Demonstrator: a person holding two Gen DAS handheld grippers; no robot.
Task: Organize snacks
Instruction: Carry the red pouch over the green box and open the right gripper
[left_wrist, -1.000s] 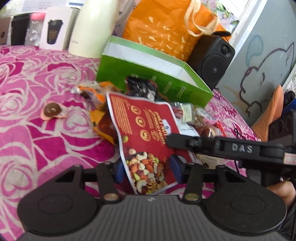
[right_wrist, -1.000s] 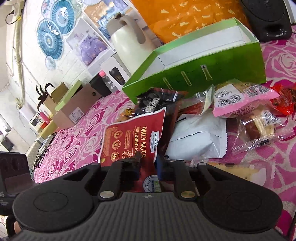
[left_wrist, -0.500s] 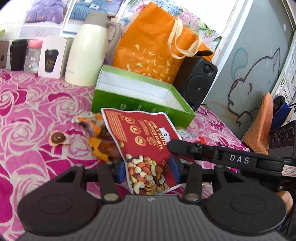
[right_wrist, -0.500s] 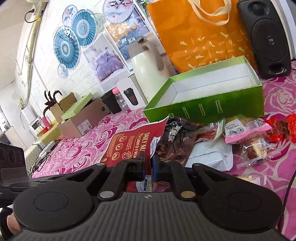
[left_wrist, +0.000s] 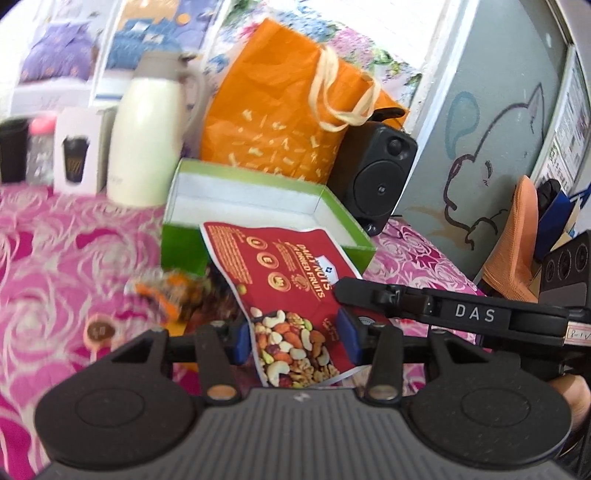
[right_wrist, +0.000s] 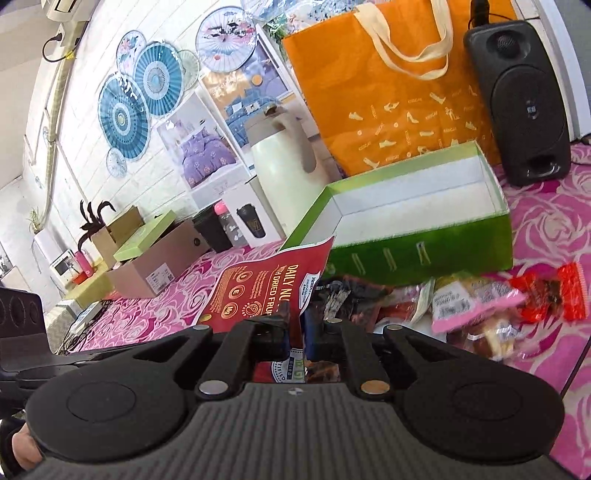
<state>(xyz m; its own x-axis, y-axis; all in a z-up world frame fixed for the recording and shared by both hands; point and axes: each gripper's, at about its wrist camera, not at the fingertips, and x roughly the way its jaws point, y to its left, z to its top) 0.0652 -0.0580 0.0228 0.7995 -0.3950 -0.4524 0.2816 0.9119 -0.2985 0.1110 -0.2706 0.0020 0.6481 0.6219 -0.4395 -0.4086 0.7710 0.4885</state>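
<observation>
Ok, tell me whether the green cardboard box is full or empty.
Empty. The open green cardboard box shows only bare white inner walls; the red nut packet is outside, in front of it.

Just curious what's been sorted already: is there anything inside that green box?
Nothing visible: the green box shows only bare white walls and floor. Its near wall hides part of the floor in both views. The red nut bag, held by both grippers, is still outside it.
</observation>
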